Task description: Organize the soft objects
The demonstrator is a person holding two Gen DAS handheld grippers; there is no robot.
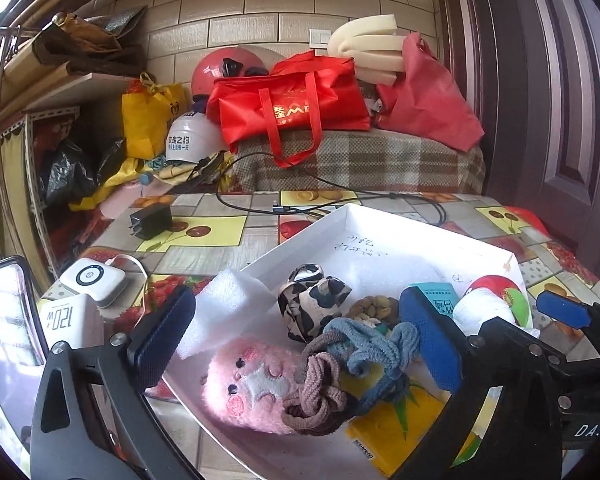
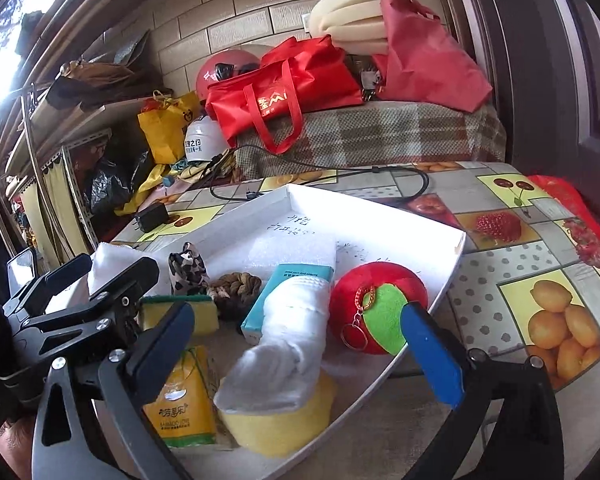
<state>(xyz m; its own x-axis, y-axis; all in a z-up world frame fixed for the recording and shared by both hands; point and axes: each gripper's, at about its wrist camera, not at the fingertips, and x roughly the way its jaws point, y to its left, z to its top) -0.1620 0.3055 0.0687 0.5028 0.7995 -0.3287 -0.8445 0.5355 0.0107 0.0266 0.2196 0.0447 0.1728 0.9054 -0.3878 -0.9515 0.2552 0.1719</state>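
Soft items gathered in white tray (image 1: pixel 384 220) on fruit-print tablecloth (image 2: pixel 540 248) | left gripper (image 1: pixel 296 344): jaws spread wide, nothing grasped, pink plush (image 1: pixel 252 388) and hair ties (image 1: pixel 320 384) lying between them | right gripper (image 2: pixel 300 344): jaws released, white sock (image 2: pixel 288 344) between them, red-green plush ball (image 2: pixel 376 304) beside it

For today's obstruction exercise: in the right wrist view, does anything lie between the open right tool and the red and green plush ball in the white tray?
Nothing visible does. The right tool stands open, and the plush ball sits beside its blue finger. The white rolled towel lies left of the ball, between the fingers, not before it.
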